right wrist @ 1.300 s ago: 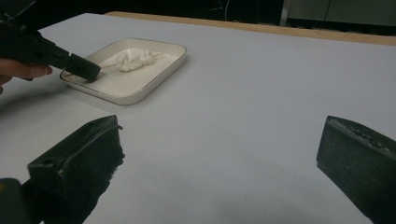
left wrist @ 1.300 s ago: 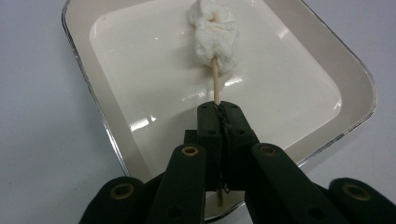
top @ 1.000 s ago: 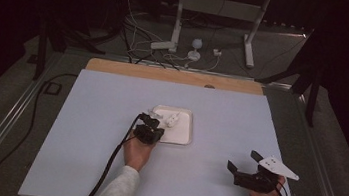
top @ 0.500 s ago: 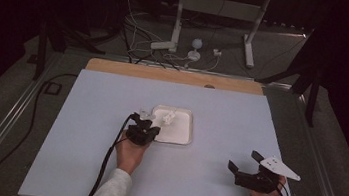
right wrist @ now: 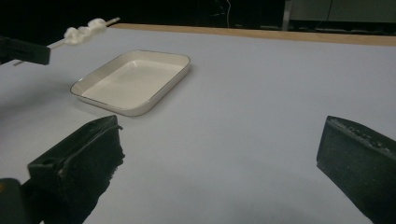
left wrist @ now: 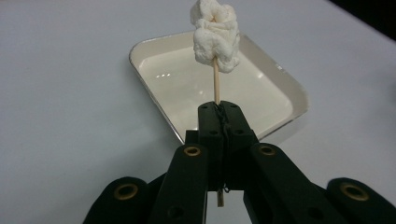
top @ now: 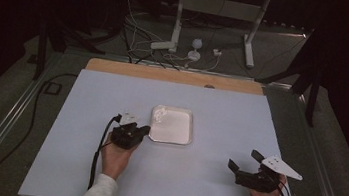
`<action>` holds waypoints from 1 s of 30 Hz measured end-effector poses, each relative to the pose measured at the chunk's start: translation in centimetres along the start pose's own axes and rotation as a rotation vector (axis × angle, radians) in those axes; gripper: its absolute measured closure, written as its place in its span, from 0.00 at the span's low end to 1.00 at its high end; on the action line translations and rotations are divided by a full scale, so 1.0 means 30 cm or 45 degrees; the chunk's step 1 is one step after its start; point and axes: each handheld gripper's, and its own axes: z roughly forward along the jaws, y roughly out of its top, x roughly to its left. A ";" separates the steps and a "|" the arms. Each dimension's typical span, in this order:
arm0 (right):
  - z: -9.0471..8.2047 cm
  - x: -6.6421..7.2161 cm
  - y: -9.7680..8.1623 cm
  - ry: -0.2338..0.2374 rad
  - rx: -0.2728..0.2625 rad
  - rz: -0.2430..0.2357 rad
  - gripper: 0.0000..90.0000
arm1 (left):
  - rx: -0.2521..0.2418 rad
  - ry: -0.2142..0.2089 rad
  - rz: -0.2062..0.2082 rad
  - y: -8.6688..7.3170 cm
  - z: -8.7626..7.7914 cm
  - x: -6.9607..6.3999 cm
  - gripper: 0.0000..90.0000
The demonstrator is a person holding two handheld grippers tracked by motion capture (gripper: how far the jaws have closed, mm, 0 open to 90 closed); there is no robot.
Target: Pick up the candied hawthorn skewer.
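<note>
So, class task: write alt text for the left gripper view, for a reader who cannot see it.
The left hand-held gripper, its black jaws shut on a thin wooden skewer, holds white marshmallows on it above a white tray on a pale table.

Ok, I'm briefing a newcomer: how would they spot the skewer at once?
Start at the white tray in the middle of the pale table. Just above its near-left corner, the left claw is shut on a thin wooden skewer. Alone here, it carries white lumps at its tip.
</note>
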 end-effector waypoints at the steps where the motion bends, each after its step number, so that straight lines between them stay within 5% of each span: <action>1: 0.002 0.004 0.014 0.013 0.004 -0.004 0.00 | -0.006 0.000 0.003 -0.005 -0.011 0.002 1.00; 10: 0.059 0.061 0.111 0.086 0.006 -0.054 0.00 | -0.070 -0.025 0.059 -0.030 -0.086 0.020 1.00; 21: 0.173 0.132 0.213 0.252 0.056 -0.064 0.00 | -0.106 -0.049 0.107 -0.045 -0.108 0.007 1.00; 30: 0.244 0.175 0.291 0.300 0.050 -0.056 0.00 | -0.149 -0.067 0.152 -0.048 -0.118 -0.004 1.00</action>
